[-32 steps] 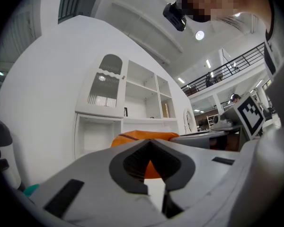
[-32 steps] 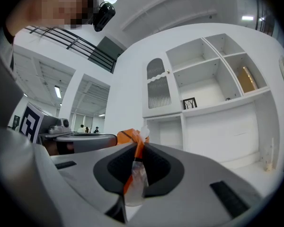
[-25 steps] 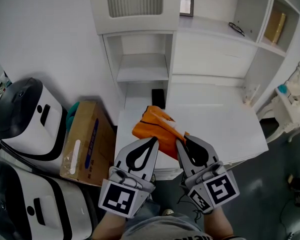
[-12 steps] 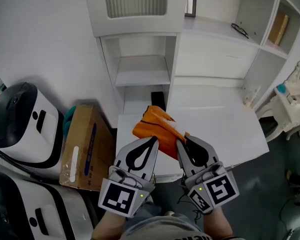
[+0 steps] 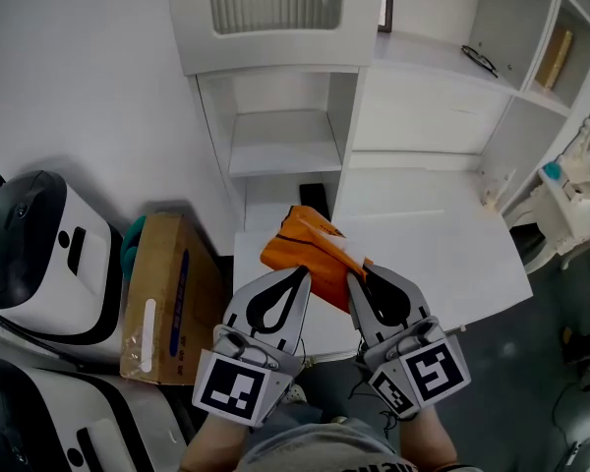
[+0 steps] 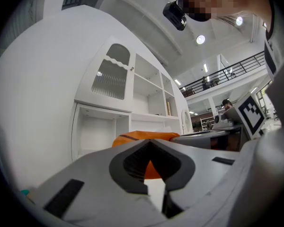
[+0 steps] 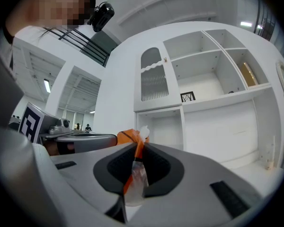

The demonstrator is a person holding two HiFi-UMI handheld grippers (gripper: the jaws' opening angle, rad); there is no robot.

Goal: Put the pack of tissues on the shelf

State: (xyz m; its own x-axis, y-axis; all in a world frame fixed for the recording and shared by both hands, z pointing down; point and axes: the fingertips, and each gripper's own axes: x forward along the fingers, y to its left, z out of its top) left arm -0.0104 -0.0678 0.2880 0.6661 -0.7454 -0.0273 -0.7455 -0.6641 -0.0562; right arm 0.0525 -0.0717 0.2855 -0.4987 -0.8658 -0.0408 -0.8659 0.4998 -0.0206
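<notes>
pack [image 5: 305,249], one only and orange, is lifted but not yet shelved. it hangs between two grippers: left gripper [image 5: 299,273] is closed on its near end, right gripper [image 5: 353,279] pinches its clear end flap. the shelf [image 5: 280,155] stands well ahead of both, above the bench [image 5: 442,244]; carrying and placing are left.

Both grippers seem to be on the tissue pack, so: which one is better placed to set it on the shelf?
Probably right: the right gripper plainly pinches the tissue pack by its flap, shelf ahead. The left gripper shows only orange between its jaws.
</notes>
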